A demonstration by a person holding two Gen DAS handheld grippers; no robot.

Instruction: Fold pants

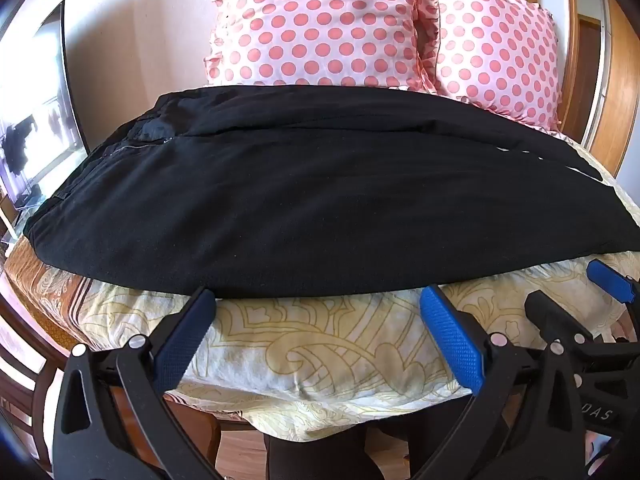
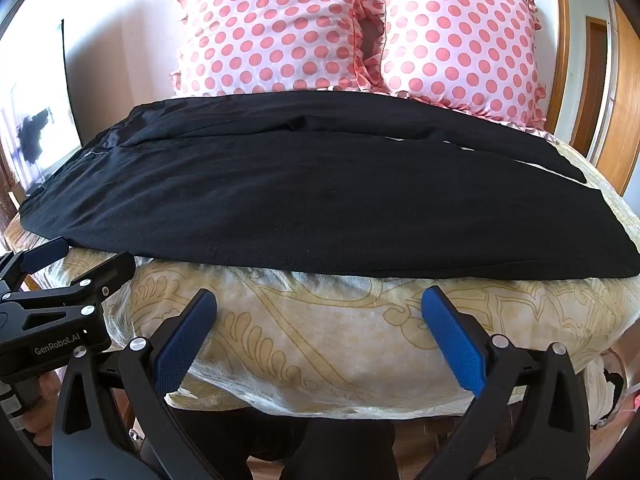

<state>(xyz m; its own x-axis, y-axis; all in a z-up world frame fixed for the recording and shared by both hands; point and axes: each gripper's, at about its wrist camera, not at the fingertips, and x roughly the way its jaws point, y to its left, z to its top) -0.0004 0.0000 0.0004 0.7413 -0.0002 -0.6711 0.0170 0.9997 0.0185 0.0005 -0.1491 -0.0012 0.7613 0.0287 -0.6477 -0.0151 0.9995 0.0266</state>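
Black pants (image 1: 304, 200) lie flat across the bed, waistband at the left, legs running to the right; they also show in the right wrist view (image 2: 304, 200). My left gripper (image 1: 318, 300) is open and empty, its fingertips just short of the pants' near edge. My right gripper (image 2: 320, 300) is open and empty, a little back from the near edge. The right gripper also shows at the right of the left wrist view (image 1: 572, 288), and the left gripper at the left of the right wrist view (image 2: 84, 258).
The bed has a cream and yellow patterned cover (image 1: 320, 352) that hangs over the near edge. Two pink polka-dot pillows (image 1: 320, 20) (image 1: 496, 48) stand behind the pants. A wooden door and frame (image 2: 592, 80) are at the right.
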